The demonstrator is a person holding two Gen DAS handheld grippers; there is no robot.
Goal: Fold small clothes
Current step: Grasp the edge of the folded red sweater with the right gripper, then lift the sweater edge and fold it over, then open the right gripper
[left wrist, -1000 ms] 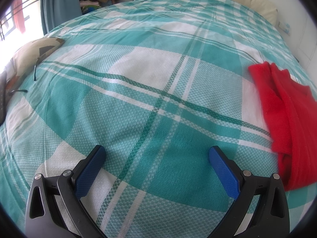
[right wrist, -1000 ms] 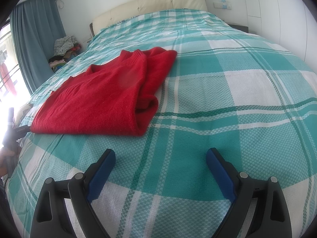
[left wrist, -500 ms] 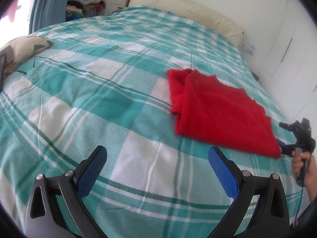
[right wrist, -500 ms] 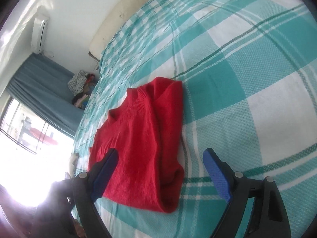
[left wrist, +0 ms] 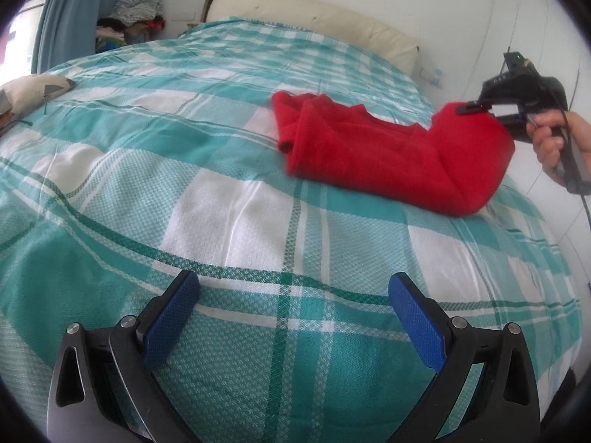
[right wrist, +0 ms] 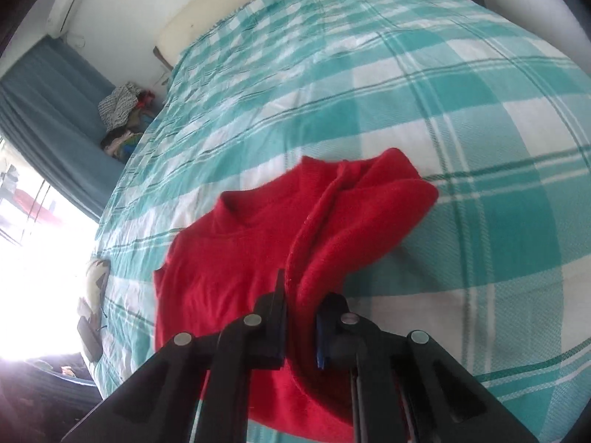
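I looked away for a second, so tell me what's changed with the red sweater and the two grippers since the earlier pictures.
The right gripper, open and short of the red sweater a second ago, has moved onto its near edge; its jaws are closing on the cloth and that end is lifted off the bedspread. The left gripper swung to face the sweater and stays open and empty. The sweater's far end still lies flat.

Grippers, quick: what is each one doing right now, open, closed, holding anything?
Left gripper: open, holding nothing, above the bedspread.
Right gripper: fingers closing on the lifted edge of the red sweater.
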